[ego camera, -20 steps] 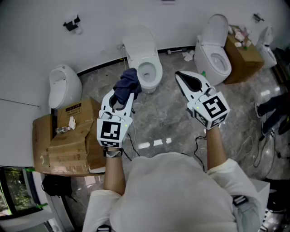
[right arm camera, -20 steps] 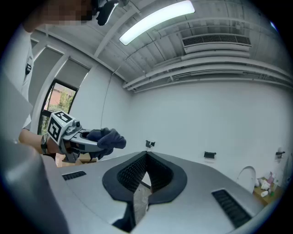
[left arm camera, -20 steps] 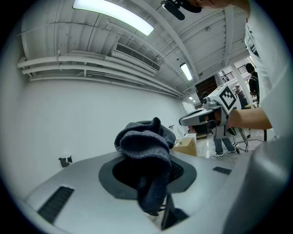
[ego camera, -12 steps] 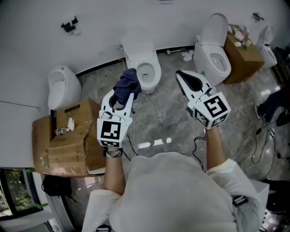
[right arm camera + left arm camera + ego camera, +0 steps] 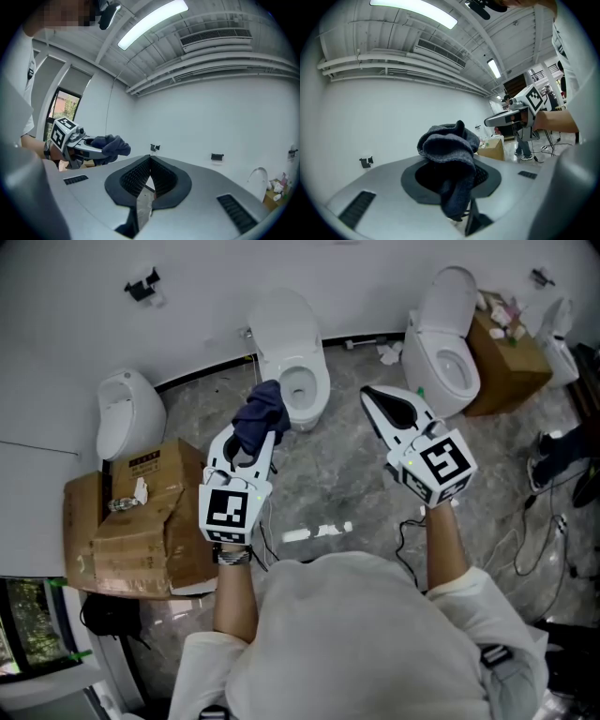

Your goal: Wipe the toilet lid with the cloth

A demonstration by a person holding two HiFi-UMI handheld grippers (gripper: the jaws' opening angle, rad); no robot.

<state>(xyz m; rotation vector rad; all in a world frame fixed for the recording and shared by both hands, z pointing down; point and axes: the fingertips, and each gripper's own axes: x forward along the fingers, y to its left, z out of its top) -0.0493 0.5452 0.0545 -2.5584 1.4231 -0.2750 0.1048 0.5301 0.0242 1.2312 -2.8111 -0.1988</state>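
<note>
A dark blue cloth (image 5: 262, 414) is bunched between the jaws of my left gripper (image 5: 253, 435), which is shut on it and held level above the floor. In the left gripper view the cloth (image 5: 451, 154) hangs over the jaws and hides their tips. A white toilet (image 5: 302, 381) stands just beyond it by the wall, its lid (image 5: 281, 320) raised. My right gripper (image 5: 377, 397) is shut with nothing in it, level, to the right of that toilet. Its closed jaws show in the right gripper view (image 5: 150, 163), with the cloth (image 5: 110, 146) seen at the left.
A second white toilet (image 5: 450, 348) stands at the back right beside a cardboard box (image 5: 506, 348). A urinal-like white fixture (image 5: 127, 416) and stacked cardboard boxes (image 5: 131, 521) lie at the left. Cables (image 5: 525, 531) run over the grey marble floor at the right.
Both grippers keep their places and the cloth stays gripped. Only the head view has drifted slightly, so the boxes at the left sit a little differently in frame.
</note>
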